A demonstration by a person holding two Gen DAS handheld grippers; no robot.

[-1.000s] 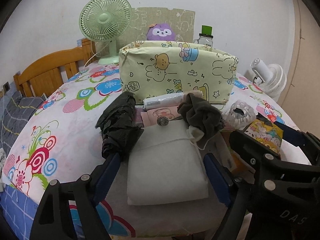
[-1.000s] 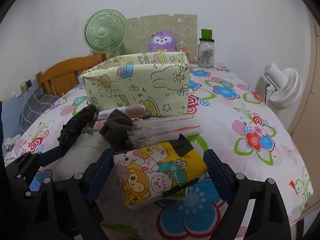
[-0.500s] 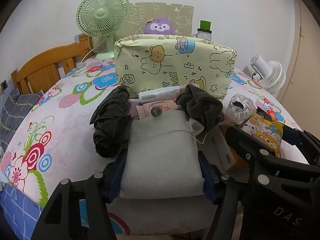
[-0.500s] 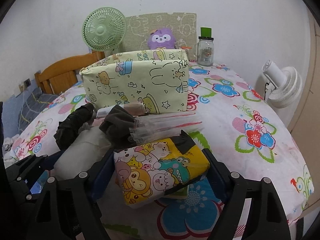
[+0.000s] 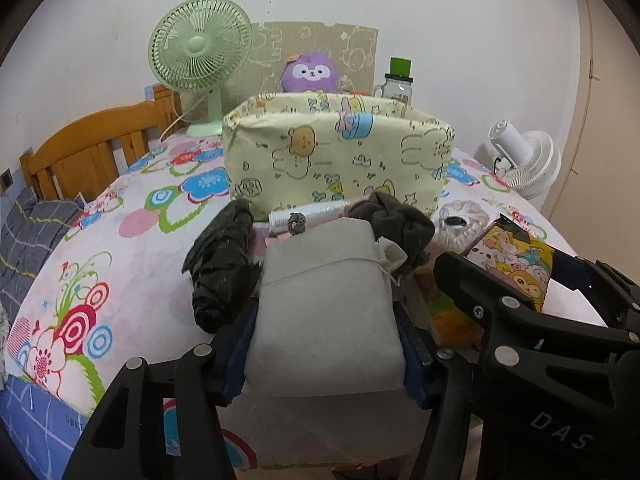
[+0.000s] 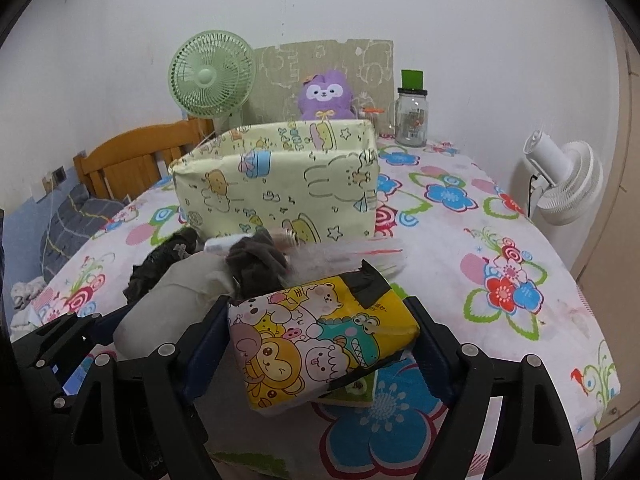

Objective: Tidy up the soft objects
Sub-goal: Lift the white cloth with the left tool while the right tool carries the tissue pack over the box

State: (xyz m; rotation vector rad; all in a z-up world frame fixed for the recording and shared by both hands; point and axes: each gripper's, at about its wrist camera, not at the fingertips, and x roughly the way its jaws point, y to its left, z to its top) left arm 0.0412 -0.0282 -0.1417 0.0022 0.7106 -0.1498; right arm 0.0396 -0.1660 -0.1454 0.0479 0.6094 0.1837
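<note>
My left gripper [image 5: 324, 348] is shut on a grey-white folded cloth pack [image 5: 326, 300] and holds it a little above the table. My right gripper [image 6: 318, 344] is shut on a yellow cartoon tissue pack [image 6: 320, 336], also lifted. Behind them stands an open pale-yellow cartoon fabric box [image 5: 340, 156], also in the right wrist view [image 6: 280, 188]. A black folded umbrella [image 5: 224, 268], a dark sock bundle [image 5: 394, 222] and a white roll [image 5: 308, 216] lie in front of the box.
The table has a floral cloth [image 6: 500, 260]. A green fan [image 5: 200, 48], purple plush [image 5: 310, 74] and glass jar [image 5: 398, 84] stand at the back. A white fan [image 6: 568, 184] is off the right edge, a wooden headboard [image 5: 88, 152] at left.
Both grippers closed on their packs and lifted them; the views rose and moved toward the fabric box.
</note>
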